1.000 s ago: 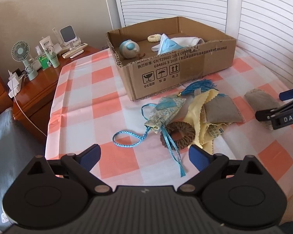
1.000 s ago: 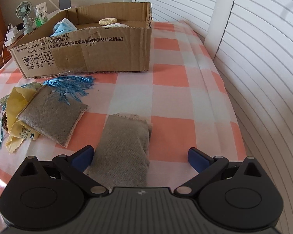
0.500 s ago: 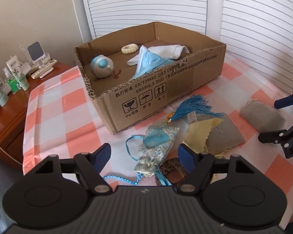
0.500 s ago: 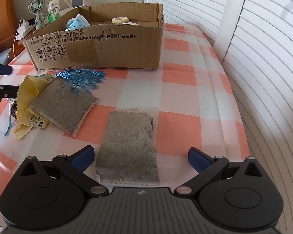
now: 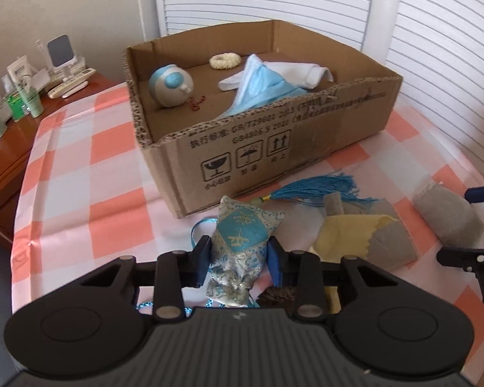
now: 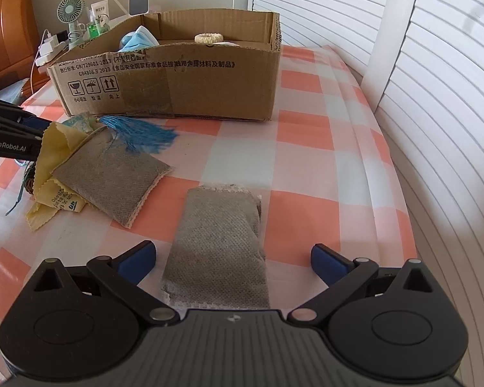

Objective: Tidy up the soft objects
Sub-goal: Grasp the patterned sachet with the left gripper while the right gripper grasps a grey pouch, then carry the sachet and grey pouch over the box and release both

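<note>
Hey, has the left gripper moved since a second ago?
Yes. The left gripper has come forward toward the cardboard box, which now looms larger, and its jaws are closing around the blue brocade sachet.

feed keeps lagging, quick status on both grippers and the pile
Left gripper closing on blue sachet. Right gripper open, grey pouch between its fingers. Cardboard box path clear.

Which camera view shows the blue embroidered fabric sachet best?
The left wrist view: the blue embroidered fabric sachet fills the centre, between the closing left tool. The right wrist view shows only its corner behind the yellow cloth.
</note>
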The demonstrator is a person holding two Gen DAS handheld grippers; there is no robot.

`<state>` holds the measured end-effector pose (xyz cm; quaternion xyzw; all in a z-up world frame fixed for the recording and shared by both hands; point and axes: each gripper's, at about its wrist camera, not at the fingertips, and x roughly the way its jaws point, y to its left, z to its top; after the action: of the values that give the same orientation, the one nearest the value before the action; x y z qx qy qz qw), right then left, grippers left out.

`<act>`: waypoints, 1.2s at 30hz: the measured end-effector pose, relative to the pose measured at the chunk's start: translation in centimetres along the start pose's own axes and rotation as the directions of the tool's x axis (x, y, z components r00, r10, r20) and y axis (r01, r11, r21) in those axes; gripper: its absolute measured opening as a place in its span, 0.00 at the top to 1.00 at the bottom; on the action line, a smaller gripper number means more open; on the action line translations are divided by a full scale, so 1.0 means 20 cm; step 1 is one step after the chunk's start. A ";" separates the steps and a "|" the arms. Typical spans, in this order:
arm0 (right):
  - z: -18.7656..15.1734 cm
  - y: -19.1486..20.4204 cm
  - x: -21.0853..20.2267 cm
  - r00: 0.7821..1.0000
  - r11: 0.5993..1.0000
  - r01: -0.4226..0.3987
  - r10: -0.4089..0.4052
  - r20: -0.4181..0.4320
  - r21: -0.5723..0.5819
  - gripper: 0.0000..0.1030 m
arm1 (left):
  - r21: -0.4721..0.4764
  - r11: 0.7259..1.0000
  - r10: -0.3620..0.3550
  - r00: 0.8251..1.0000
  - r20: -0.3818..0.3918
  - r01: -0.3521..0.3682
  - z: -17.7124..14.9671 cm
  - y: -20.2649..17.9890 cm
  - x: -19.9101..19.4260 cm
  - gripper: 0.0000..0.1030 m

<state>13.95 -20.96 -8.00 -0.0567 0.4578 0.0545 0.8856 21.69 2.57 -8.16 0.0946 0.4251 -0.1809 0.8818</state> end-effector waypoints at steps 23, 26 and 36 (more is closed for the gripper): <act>0.02 0.06 -0.05 0.999 0.999 0.003 -0.001 0.051 -0.036 0.46 | -0.013 1.000 -0.012 1.000 0.011 0.012 -0.04 0.01 -0.03 0.64; 0.02 0.06 -0.05 0.999 0.999 0.004 -0.002 0.049 -0.032 0.47 | -0.012 1.000 -0.018 1.000 0.015 0.018 -0.04 0.02 -0.02 0.64; 0.03 0.07 -0.04 0.999 1.000 0.014 -0.012 0.047 -0.028 0.54 | -0.027 0.998 -0.051 0.999 0.018 0.052 -0.02 0.02 -0.02 0.68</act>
<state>13.65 -19.61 -7.04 -0.0708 0.4355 0.0564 0.8956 21.37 3.20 -8.02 0.0701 0.4221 -0.1985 0.8818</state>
